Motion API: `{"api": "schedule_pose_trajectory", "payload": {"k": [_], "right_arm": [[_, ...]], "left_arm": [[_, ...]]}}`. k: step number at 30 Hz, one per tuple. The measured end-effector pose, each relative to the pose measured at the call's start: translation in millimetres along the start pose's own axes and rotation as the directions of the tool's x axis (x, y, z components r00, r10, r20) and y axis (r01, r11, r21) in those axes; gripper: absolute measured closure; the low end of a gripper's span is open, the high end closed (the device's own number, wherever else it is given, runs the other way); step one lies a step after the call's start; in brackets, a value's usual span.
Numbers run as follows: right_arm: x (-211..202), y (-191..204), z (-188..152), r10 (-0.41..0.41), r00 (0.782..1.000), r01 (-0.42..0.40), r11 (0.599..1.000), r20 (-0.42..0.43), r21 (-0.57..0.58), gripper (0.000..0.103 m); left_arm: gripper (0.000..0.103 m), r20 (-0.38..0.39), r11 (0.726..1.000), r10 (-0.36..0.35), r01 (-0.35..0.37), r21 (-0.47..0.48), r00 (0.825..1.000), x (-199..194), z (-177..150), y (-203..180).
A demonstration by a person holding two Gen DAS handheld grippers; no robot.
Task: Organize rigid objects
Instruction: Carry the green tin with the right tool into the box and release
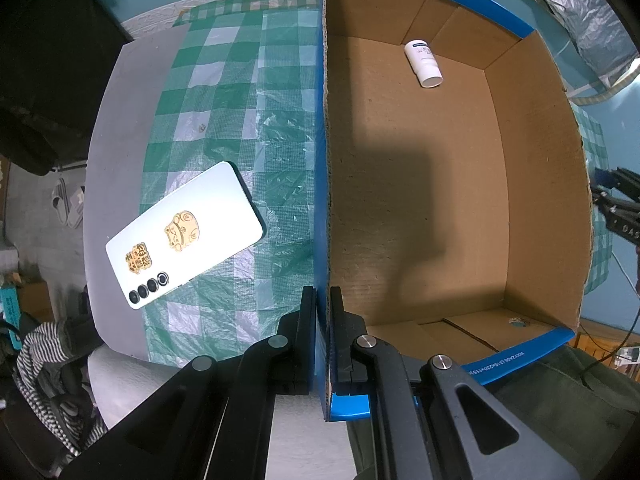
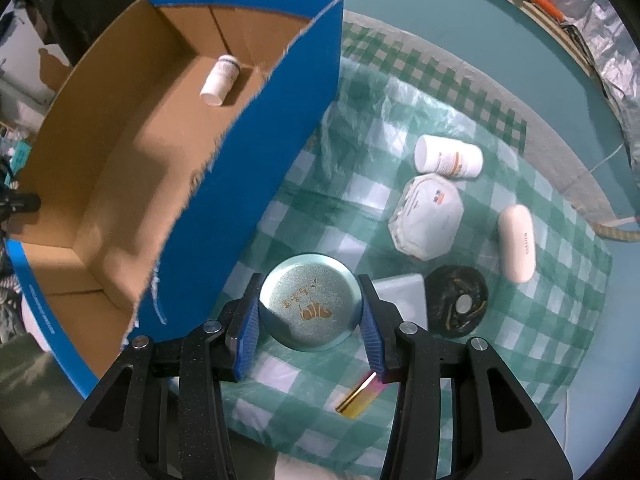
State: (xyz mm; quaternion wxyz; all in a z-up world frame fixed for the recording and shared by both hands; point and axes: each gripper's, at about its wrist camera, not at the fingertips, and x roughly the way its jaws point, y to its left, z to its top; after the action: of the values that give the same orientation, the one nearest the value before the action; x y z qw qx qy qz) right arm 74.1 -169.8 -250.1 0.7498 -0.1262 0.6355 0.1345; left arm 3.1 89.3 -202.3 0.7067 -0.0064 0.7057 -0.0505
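Both wrist fisheyes look straight down, close over the surface (image 2: 520, 340); shared: cardboard box (image 1: 440, 200) (image 2: 120, 160) interior, white bottle (image 1: 423, 63) (image 2: 219, 80).

Table (image 1: 120, 120): checked cloth (image 2: 520, 320), box (image 2: 256, 160), phone (image 1: 184, 232).

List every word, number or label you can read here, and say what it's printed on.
"WXYZ406 (215x220x115...": white print on the box's blue near wall; the rest is hidden.
Pill case: short grey word, too blurred.
Bottle in the box: label too small.
Bottle on the cloth: label too small.
Tin: gold characters, unreadable.
Phone: gold stickers, no legible text.
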Motion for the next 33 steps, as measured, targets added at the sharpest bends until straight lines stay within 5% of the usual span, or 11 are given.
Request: {"api": "schedule_pose_trajectory", "payload": {"k": [33], "right_arm": [[-71, 10, 82, -0.02, 0.993, 0.027, 0.998, 0.118, -0.06, 0.059]], "left_arm": [[0.098, -0.009, 1.0, 0.008, -0.007, 0.009, 1.0, 1, 3, -4]]}}
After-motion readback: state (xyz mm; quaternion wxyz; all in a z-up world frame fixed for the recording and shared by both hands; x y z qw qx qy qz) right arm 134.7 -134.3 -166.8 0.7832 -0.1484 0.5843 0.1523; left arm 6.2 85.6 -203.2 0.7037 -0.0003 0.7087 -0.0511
